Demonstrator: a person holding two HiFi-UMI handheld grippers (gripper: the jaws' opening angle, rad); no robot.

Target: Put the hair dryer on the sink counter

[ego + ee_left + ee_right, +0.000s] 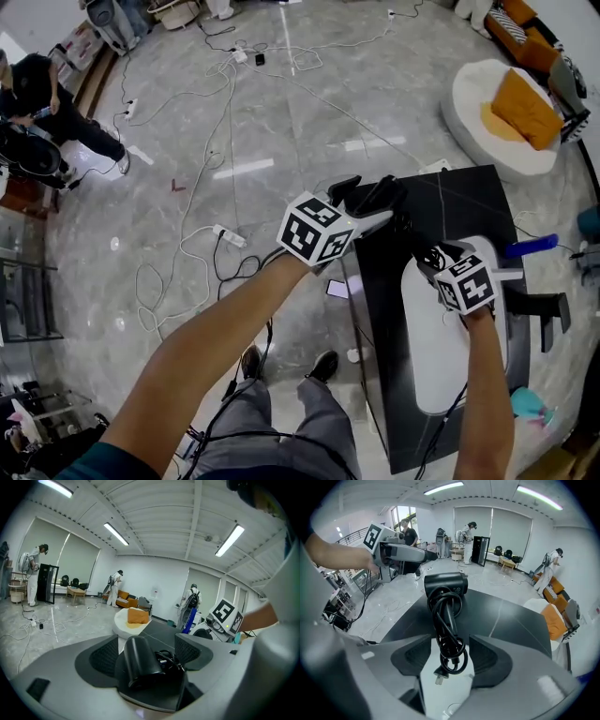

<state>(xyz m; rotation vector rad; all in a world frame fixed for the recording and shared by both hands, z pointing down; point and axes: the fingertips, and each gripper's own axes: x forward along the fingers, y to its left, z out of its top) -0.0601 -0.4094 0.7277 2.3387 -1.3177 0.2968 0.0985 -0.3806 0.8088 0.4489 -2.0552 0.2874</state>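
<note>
**Black plastic hair dryer (445, 584) lying on the dark, flat-topped desk (511, 616), with neither gripper gripping it**

The dryer rests near the desk's far left corner, beside the white oval basin (441, 366); the desk seems to carry its whole weight, which would explain why neither gripper needs to grip. The left gripper (367, 195) hangs over the barrel with its fingers (105, 656) spread and the barrel showing in the gap, and no pad appears to press on it. The right gripper (451, 641) has its fingers (490, 658) released wide on either side of the black cord (449, 620), clear of it. The cord is wound along the handle, probably to keep it tidy. The dryer's long axis runs from the barrel at the far corner back toward the right gripper; the barrel lies crosswise, and the plug (439, 679) points at the basin's rim.
</note>
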